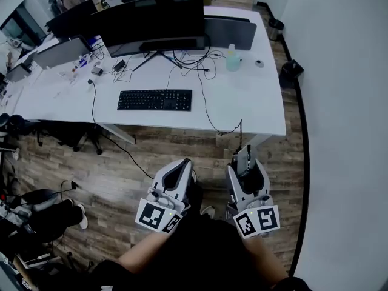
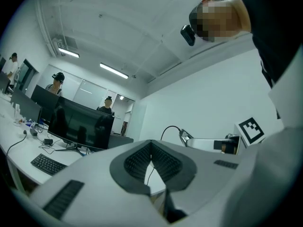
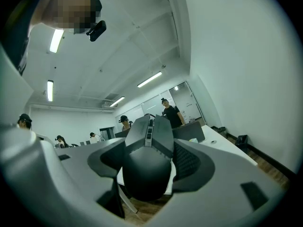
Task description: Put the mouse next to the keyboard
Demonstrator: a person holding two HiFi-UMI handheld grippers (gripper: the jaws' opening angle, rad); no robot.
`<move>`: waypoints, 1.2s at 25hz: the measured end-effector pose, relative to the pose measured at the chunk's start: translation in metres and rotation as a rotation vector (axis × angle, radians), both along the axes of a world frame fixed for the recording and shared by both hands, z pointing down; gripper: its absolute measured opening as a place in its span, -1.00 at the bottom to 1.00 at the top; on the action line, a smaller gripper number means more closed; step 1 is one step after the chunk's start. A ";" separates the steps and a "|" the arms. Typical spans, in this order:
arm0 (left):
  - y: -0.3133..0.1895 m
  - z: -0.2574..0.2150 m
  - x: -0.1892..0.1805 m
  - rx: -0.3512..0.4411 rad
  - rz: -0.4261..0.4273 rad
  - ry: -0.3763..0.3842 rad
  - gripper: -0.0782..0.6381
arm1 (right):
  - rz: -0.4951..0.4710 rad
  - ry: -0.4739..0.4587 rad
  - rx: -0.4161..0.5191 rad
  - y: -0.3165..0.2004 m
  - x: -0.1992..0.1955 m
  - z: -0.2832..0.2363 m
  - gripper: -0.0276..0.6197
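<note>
— Two grippers, is that right? What is the right gripper [image 1: 247, 165] doing?

— It is pinching the mouse [image 1: 242, 157]. In the right gripper view the jaws of the right gripper [image 3: 150, 145] press on both sides of the dark mouse [image 3: 147, 169]. The round back of the mouse faces the camera. Its buttons and wheel point away and up.

— How wide are those jaws?

— Just as wide as the mouse. The pads touch it on the left and on the right.

— And the left gripper [image 1: 182, 164]?

— It holds nothing. In the left gripper view the jaws of the left gripper [image 2: 151, 143] are pressed together at the tips. Only a thin slit shows between the pads, closer to the camera.

— Where are the two grippers?

— Both are near the person, side by side, over the wood floor [image 1: 121, 174]. They are not over the desk [image 1: 254, 108].

— So where is the mouse?

— Up in the right gripper, near, well apart from the keyboard [image 1: 154, 100].

— Where is the keyboard?

— It lies flat on the white desk, farther away and to the left. It is black. In the left gripper view the keyboard [image 2: 47, 164] shows low on the left.

— What else is on the desk?

— A big dark monitor [image 1: 151, 20] stands behind the keyboard. A small bottle [image 1: 233, 59] stands to the right of it. A black cable [image 1: 203, 102] runs down past the right end of the keyboard.
</note>
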State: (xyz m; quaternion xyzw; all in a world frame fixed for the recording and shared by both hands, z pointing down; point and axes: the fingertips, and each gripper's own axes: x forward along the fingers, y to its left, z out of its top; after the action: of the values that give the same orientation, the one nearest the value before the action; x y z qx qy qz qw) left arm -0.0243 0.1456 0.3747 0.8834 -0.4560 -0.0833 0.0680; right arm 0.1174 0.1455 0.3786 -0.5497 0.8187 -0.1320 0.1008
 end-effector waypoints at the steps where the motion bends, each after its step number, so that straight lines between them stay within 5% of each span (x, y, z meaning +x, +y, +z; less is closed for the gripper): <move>1: -0.006 0.001 -0.001 0.000 0.005 -0.001 -0.77 | 0.000 0.002 -0.001 -0.007 -0.002 0.000 0.04; 20: -0.162 -0.008 -0.031 0.061 0.035 0.049 -0.77 | 0.015 0.073 -0.054 -0.157 -0.043 -0.004 0.04; 30: -0.221 -0.001 -0.066 0.031 0.054 0.041 -0.77 | 0.066 0.089 -0.083 -0.214 -0.063 -0.003 0.04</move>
State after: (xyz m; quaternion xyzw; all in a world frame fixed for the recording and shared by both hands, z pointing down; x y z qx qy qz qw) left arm -0.0904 -0.0751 0.3735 0.8945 -0.4290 -0.1068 0.0657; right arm 0.0547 -0.0686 0.3751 -0.5854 0.7976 -0.1379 0.0455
